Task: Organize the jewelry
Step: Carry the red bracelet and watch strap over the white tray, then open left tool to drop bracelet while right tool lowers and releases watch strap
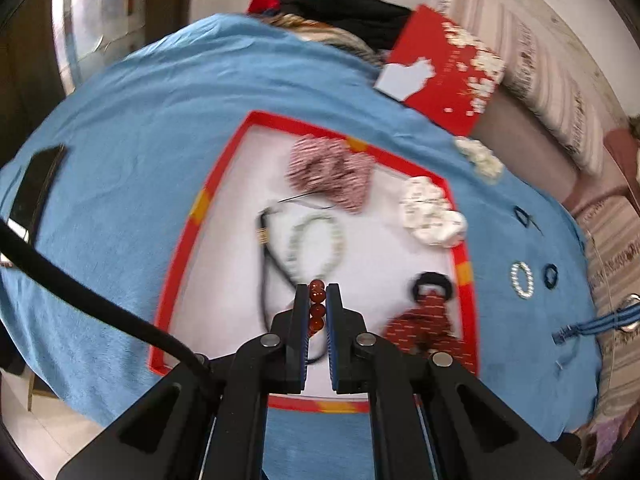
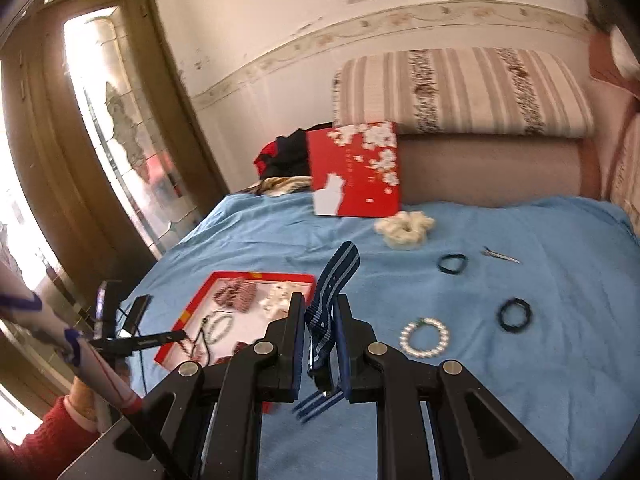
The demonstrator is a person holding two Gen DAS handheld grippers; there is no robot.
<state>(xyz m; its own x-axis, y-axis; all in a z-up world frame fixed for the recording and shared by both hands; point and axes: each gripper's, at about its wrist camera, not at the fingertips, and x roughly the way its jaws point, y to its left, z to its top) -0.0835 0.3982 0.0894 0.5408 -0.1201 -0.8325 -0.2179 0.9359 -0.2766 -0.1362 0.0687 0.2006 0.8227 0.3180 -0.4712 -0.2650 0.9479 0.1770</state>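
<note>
The left gripper (image 1: 318, 300), low centre in its own view, is closed on a strand of red-brown beads (image 1: 317, 304) and hangs over the near part of the tray (image 1: 200, 204), whose red rim frames a white floor. The right gripper (image 2: 318, 312), at the bottom centre of its view, is clamped on a blue striped strap (image 2: 334, 280), one end standing up above the fingers and the other dangling below them, over the blue cloth (image 2: 520, 400) and short of the tray. Judged from this, sorting is well past half: both carried pieces look bound for the tray but neither is set down. Inside the tray, nearest first, lie a dark red patterned bow with a black loop (image 1: 426, 316) at lower right, a black cord (image 1: 266, 264) and a pale bead bracelet (image 1: 316, 246) at centre, a white scrunchie (image 1: 430, 216) at the right rim and a pink striped scrunchie (image 1: 330, 172) at the far edge. Left loose on the cloth, right of the tray, are a pearl bracelet (image 2: 425, 338), a black hair tie (image 2: 515, 315), a second hair tie (image 2: 452, 263), a metal clip (image 2: 502, 256) and, farther off, a cream scrunchie (image 2: 404, 230). Beyond it, a red lid with white blossoms (image 2: 356, 172) leans at the sofa base.
</note>
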